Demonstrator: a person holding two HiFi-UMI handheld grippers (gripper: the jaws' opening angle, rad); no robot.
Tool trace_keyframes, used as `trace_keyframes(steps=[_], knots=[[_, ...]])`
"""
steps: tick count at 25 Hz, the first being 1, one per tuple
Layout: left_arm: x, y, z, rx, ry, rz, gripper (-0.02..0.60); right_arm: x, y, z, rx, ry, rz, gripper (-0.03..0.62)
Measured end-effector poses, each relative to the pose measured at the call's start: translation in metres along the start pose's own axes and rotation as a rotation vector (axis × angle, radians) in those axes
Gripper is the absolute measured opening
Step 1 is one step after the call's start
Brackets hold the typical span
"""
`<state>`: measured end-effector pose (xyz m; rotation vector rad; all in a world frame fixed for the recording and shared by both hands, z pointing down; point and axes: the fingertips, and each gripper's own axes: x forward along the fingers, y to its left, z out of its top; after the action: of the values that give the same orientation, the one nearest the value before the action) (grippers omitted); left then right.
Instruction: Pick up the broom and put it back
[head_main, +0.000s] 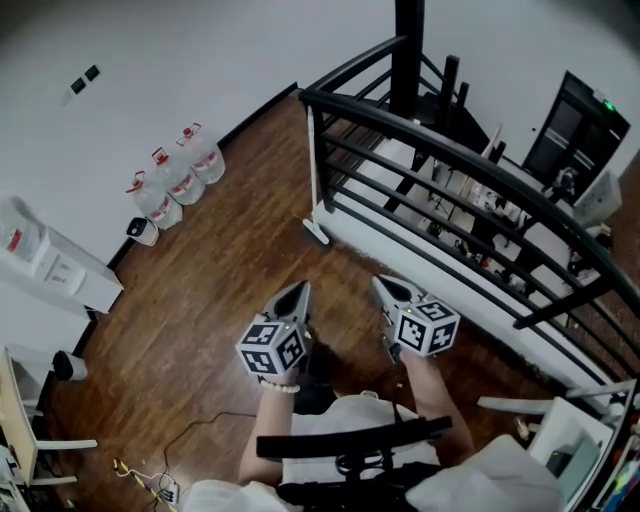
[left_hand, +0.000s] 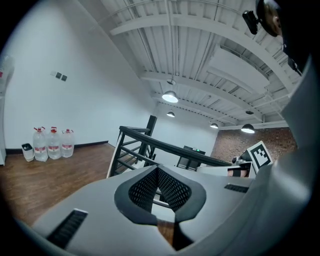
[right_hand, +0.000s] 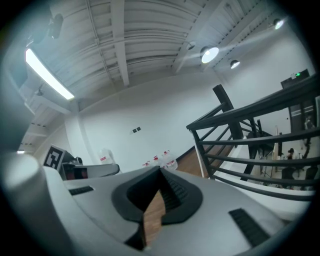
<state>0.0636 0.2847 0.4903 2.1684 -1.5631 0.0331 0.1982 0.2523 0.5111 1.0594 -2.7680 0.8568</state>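
head view: white broom (head_main: 313, 180) seemingly leans against black railing (head_main: 450, 150).

Broom (head_main: 314, 175) too small for detail
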Motion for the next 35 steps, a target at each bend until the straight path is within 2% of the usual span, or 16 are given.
trace_keyframes(steps=[5, 9, 17, 23, 29, 35], knots=[[0.042, 0.055, 0.019, -0.006, 0.001, -0.018, 0.0, 0.062, -0.019, 0.01, 0.002, -0.001, -0.03, 0.011], [0.079, 0.108, 0.049, -0.017, -0.012, -0.024, 0.0, 0.127, -0.026, 0.031, -0.01, 0.011, -0.037, 0.012], [0.13, 0.219, 0.109, -0.062, 0.001, -0.036, 0.0, 0.266, -0.011, 0.071, -0.029, 0.064, -0.041, 0.011], [0.169, 0.284, 0.147, -0.048, 0.029, -0.069, 0.0, 0.355, -0.008, 0.106, -0.028, 0.047, -0.062, 0.011], [0.203, 0.32, 0.171, -0.035, 0.046, -0.112, 0.0, 0.402, -0.011, 0.115, -0.025, 0.059, -0.093, 0.011], [0.256, 0.332, 0.184, -0.026, 0.063, -0.138, 0.0, 0.426, -0.045, 0.136, -0.016, 0.062, -0.122, 0.011]])
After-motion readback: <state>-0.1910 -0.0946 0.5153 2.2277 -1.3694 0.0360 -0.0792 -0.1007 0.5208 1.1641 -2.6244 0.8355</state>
